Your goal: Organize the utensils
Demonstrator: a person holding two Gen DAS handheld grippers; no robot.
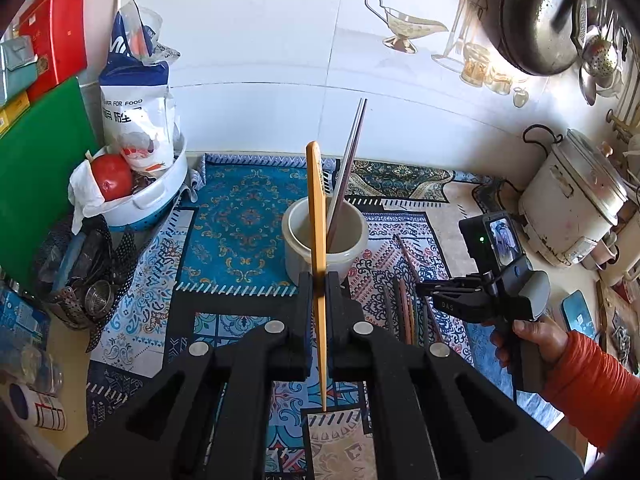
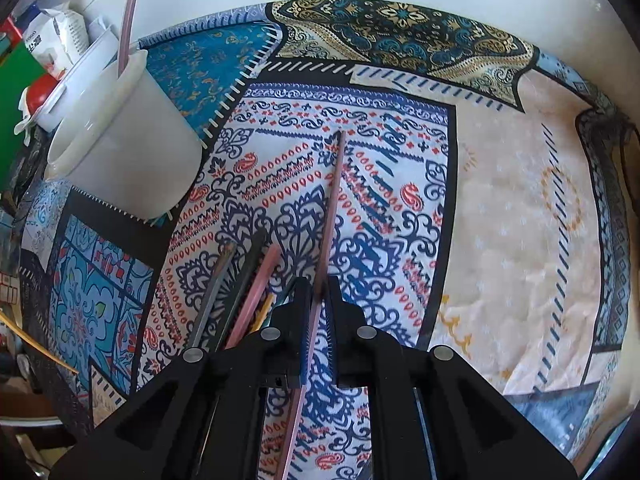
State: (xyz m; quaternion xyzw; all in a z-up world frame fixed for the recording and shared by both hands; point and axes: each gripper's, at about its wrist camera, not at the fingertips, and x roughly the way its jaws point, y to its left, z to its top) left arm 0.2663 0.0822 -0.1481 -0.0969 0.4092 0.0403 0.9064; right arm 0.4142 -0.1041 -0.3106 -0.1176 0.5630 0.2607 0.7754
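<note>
My left gripper (image 1: 319, 280) is shut on a yellow chopstick (image 1: 316, 216) and holds it upright just in front of the white cup (image 1: 296, 236). Two chopsticks (image 1: 348, 164) stand in that cup. My right gripper (image 2: 319, 284) is shut on a pink chopstick (image 2: 334, 196) that points away over the patterned cloth (image 2: 500, 220). Several more chopsticks (image 2: 240, 280) lie on the cloth to its left. The right gripper also shows in the left wrist view (image 1: 424, 288), low beside the loose chopsticks (image 1: 404, 308). The cup shows at upper left in the right wrist view (image 2: 132, 148).
A white basin (image 1: 160, 192) with a red tomato and a food bag stands at the left. A green board (image 1: 36, 168) leans beside it. A metal strainer basket (image 1: 92, 292) sits at front left. A rice cooker (image 1: 576, 196) stands at the right; a wok (image 1: 536, 16) hangs above.
</note>
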